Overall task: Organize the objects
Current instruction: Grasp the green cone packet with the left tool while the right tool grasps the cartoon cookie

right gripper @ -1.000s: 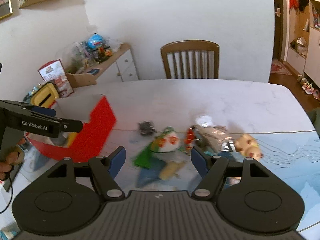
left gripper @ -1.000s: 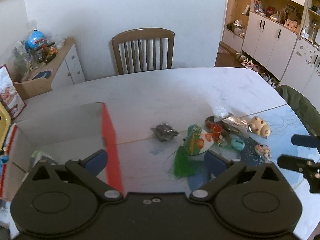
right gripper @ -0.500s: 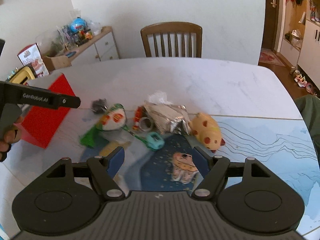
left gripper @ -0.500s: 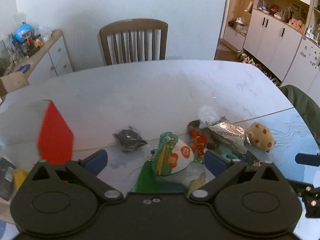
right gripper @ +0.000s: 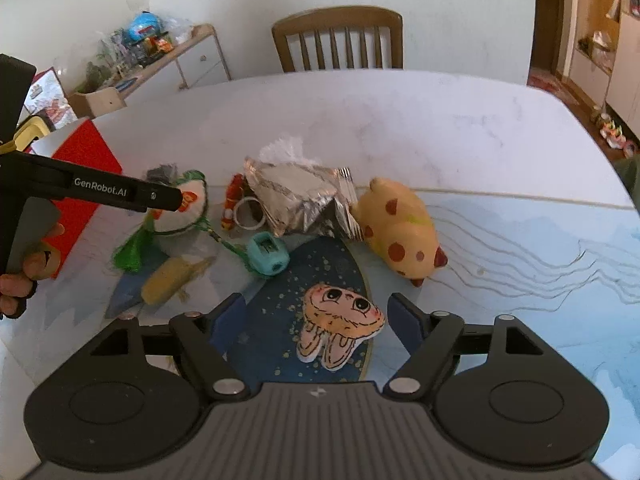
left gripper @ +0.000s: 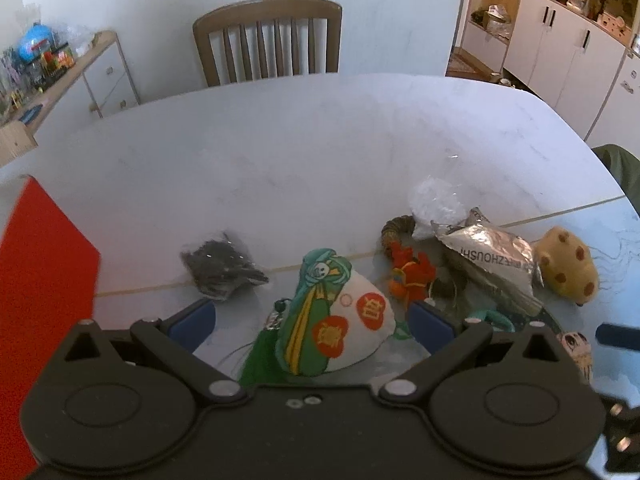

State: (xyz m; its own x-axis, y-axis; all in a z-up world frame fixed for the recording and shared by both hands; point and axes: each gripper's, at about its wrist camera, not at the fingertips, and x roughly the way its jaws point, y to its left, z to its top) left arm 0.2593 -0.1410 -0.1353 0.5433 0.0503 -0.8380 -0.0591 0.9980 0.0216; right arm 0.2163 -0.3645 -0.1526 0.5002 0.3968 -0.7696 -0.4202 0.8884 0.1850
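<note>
- The left gripper point(left gripper: 310, 322) is standing spread, its blue pads on either side of the green-and-white stuffed fabric sachet with red medallions and a green tassel point(left gripper: 336, 320); the pads are not visibly pressing on it.
- The right gripper point(right gripper: 316, 320) is opening at this moment, its jaws flanking the flat pink bunny-face patch point(right gripper: 340, 322) without touching it, and nothing is pinched.
- That patch is lying on a dark blue speckled oval mat point(right gripper: 304, 268), near the front edge of the white marble-look table point(right gripper: 360, 120).
- The sachet looks soft and light, so it is likely giving under pressure; a hold across its plump middle seems safer than one on the loose tassel, which would let it swing.
- The patch appears thin and limp, probably hard to lift from flat; pinching across its edges, near the ears, looks the likeliest way in.
- Just beyond, a teal plastic pencil sharpener point(right gripper: 267, 256), a crumpled silver foil snack packet point(right gripper: 300, 196) and a yellow spotted toy pig point(right gripper: 396, 232) are lying close together.
- A small dark packet point(left gripper: 220, 268) is sitting apart, left of the sachet.
- A red open box point(left gripper: 40, 280) is standing at the table's left, judged the likely place for the items.
</note>
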